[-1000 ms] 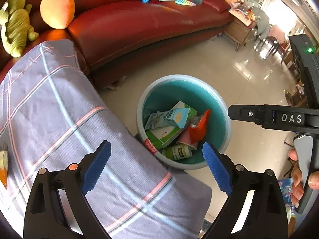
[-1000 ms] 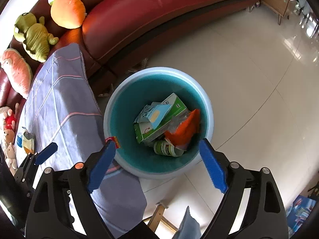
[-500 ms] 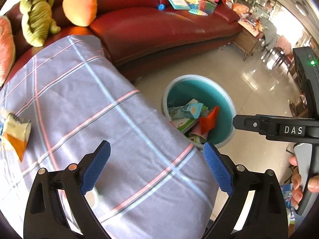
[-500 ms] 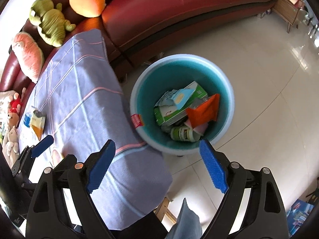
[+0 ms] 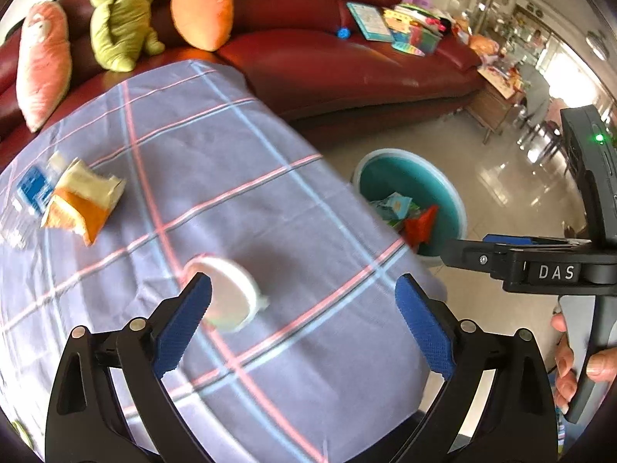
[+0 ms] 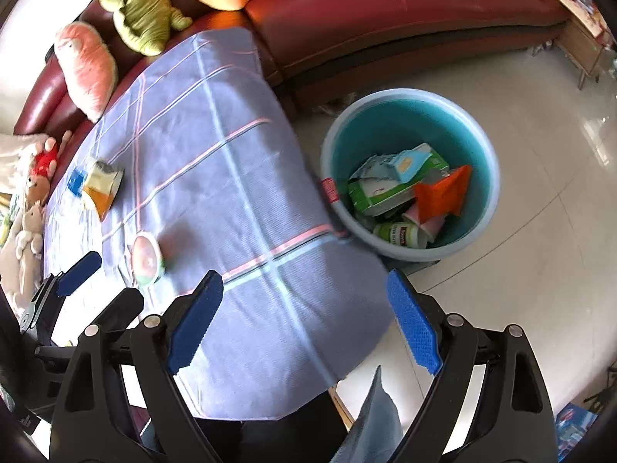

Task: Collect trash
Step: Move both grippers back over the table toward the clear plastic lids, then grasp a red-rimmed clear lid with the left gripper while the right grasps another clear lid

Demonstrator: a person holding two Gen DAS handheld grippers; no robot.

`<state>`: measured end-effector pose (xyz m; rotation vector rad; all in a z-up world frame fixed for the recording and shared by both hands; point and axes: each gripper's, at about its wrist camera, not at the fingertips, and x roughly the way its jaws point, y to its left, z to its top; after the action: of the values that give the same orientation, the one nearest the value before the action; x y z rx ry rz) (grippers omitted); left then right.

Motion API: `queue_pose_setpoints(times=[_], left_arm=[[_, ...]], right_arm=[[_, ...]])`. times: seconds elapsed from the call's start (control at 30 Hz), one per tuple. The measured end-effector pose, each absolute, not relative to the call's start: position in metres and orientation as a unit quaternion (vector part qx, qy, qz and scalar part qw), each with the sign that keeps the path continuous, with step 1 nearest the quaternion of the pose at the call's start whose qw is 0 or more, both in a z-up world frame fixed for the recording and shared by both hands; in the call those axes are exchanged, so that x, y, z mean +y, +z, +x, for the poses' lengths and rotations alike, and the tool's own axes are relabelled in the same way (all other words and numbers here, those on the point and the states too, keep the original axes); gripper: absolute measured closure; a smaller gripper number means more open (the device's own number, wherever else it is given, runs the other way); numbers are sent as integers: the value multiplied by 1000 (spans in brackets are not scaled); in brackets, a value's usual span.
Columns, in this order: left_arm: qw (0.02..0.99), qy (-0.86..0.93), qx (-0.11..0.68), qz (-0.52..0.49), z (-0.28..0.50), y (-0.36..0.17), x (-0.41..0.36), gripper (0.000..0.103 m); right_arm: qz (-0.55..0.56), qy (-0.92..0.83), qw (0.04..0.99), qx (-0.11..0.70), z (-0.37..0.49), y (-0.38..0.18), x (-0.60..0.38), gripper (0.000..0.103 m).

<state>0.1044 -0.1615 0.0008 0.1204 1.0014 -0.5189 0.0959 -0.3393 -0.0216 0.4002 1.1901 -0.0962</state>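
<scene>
Risk of knocking the tipped cup off the tabletop

Left gripper point(image 5: 304, 320) and right gripper point(image 6: 304, 324) both gape empty; paper cup point(image 5: 227, 297) lies beside the left finger, bin point(image 6: 408, 177) off the edge, so a clumsy close rolls it away

Ahead of the left gripper point(image 5: 302, 318), one paper cup point(image 5: 227, 297), one orange snack bag point(image 5: 79, 202) and one plastic bottle point(image 5: 27, 202) are being counted on one checked tablecloth point(image 5: 239, 177). One bucket point(image 6: 482, 146) is being counted ahead of the right gripper point(image 6: 302, 318); three plush toys point(image 6: 142, 4) are being counted farther off.
</scene>
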Motion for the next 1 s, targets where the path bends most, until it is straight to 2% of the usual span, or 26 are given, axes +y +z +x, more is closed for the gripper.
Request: queue_pose_setpoints(times=[0.17,0.73,1.0], left_arm=[[849,-222,477,46,88,-5,-126,7],[855,-139,496,59,29,-38,18,7],[850,-120,509,60,20,-55,67,7]], right_arm=[[170,-22,806,566,90,-29,-308,17],[88,85,783,610,77,-63,-176,17],[58,99,778,618,79,-69,-147,17]])
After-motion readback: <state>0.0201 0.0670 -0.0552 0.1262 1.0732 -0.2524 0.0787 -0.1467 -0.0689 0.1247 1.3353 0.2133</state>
